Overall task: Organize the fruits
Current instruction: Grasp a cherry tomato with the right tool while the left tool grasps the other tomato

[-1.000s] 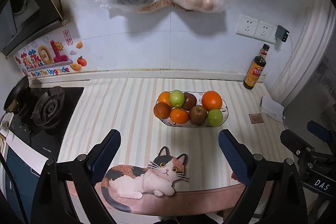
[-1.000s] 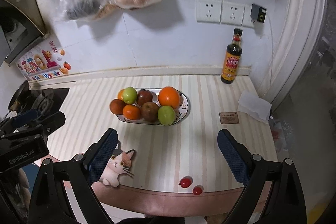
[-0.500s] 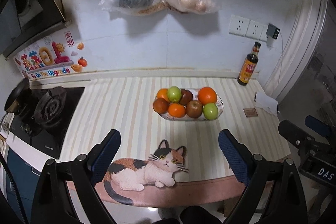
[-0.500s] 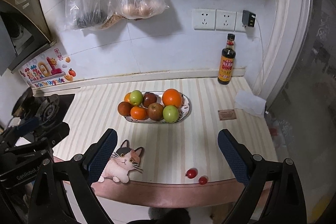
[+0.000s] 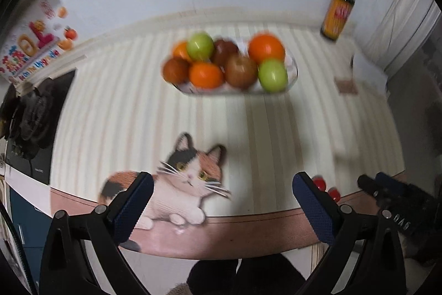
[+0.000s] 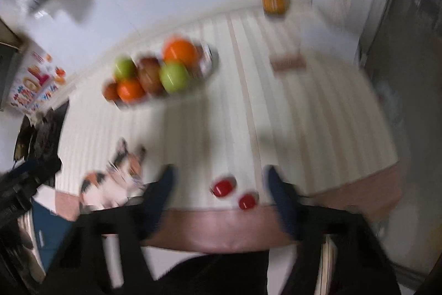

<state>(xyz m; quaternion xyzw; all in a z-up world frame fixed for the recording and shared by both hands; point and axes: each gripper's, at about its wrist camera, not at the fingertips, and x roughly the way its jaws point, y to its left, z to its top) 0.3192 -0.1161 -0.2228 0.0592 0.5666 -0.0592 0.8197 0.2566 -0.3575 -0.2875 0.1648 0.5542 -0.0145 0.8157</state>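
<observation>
A shallow bowl (image 5: 292,68) holds several oranges, green apples and red-brown apples at the back of the striped counter; it is also in the right wrist view (image 6: 211,60). Two small red tomatoes (image 6: 223,187) (image 6: 246,201) lie near the counter's front edge, and also show low right in the left wrist view (image 5: 320,183). My right gripper (image 6: 220,174) hovers over them, its jaws closing; the tomatoes sit between the fingers, with the pads off them. My left gripper (image 5: 222,181) stands wide open above a cat picture (image 5: 187,179), nothing between its fingers. Both views are blurred.
A dark sauce bottle (image 5: 338,15) stands at the back right by the wall. A gas stove (image 5: 36,112) fills the left end of the counter. A small brown card (image 5: 346,86) lies right of the bowl. The counter's brown front edge (image 6: 221,226) runs just under the fingers.
Both grippers have dropped toward the counter and tilted down, so the hanging bags left the views. The right jaws have narrowed around the two tomatoes. The fruit has not moved.
</observation>
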